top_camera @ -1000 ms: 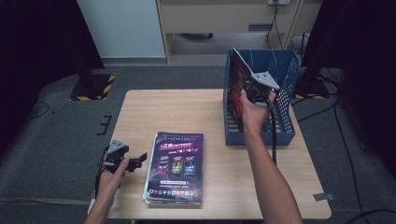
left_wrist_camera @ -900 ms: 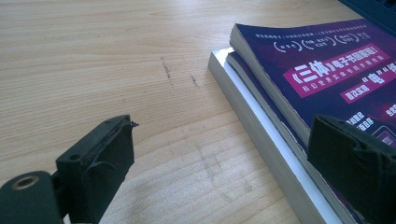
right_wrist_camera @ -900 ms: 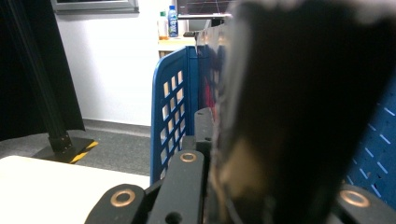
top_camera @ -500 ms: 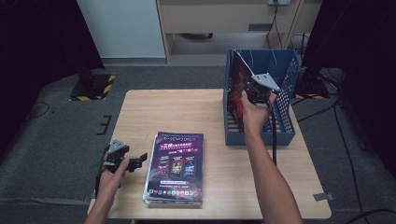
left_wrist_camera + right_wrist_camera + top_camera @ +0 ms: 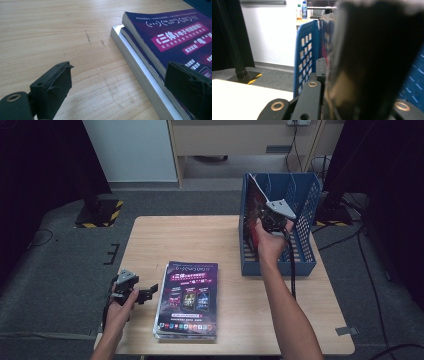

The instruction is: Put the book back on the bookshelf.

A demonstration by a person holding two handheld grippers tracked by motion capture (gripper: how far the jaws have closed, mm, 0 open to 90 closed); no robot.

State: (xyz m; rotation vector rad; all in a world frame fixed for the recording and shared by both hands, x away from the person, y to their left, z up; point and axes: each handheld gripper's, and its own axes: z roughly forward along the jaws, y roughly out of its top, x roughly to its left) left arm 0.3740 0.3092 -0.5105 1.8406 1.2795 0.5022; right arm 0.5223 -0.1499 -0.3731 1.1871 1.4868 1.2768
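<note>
A stack of purple-covered magazines (image 5: 187,300) (image 5: 175,37) lies near the front of the wooden table (image 5: 190,240). My left gripper (image 5: 149,293) (image 5: 120,75) rests low by the stack's left edge. It is open with nothing between its pads, and one pad hangs over the stack's corner. My right gripper (image 5: 267,222) (image 5: 325,72) is shut on another magazine (image 5: 254,200) (image 5: 372,62). It holds that magazine upright against the left wall inside the blue perforated crate (image 5: 306,195) (image 5: 305,55). In the right gripper view the dark cover sits blurred and very close, hiding the far jaw.
The crate stands at the table's back right corner, with a black cable trailing down from the right gripper beside it. Bare wood (image 5: 50,30) stretches left and behind the stack. Beyond the table are a white cabinet (image 5: 132,150) and dark stands on the floor.
</note>
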